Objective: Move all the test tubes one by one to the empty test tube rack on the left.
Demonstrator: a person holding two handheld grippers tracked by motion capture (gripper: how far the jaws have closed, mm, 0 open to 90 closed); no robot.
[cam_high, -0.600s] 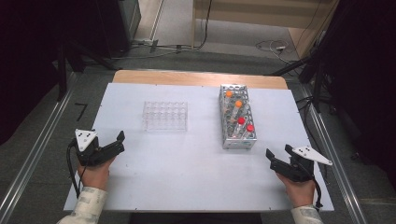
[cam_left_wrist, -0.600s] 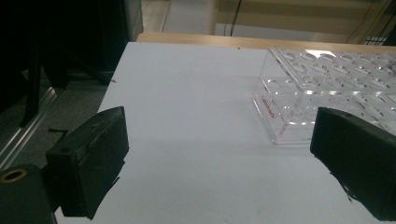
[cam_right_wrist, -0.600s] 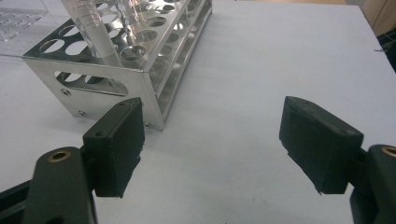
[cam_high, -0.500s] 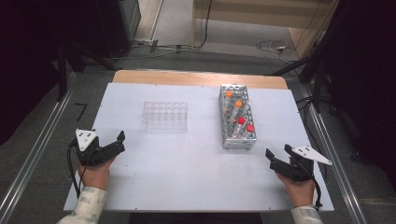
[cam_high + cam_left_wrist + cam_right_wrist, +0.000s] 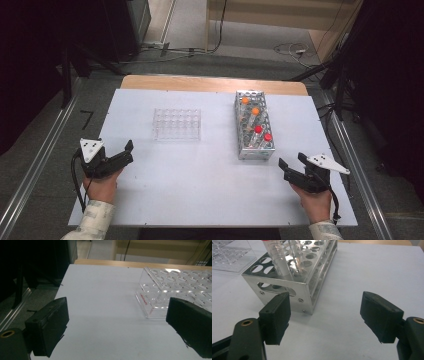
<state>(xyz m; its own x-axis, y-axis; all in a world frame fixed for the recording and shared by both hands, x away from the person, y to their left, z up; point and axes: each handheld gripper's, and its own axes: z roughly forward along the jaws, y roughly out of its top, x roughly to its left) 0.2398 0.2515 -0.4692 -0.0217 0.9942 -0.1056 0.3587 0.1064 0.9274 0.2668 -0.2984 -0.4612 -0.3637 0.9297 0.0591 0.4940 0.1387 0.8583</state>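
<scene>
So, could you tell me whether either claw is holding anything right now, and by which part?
Nothing is held. The left claw and the right claw both stand open above the table, with nothing between their jaws.

Black gripper (image 5: 125, 152) pair, grey three-cornered plates, trailing cables, pale patterned sleeves.

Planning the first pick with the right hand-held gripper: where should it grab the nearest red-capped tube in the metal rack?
Probably just below the cap of the red-capped tube, coming from above. It stands upright in the metal rack, so only its top clears the holes; the right hand-held gripper is already open.
</scene>
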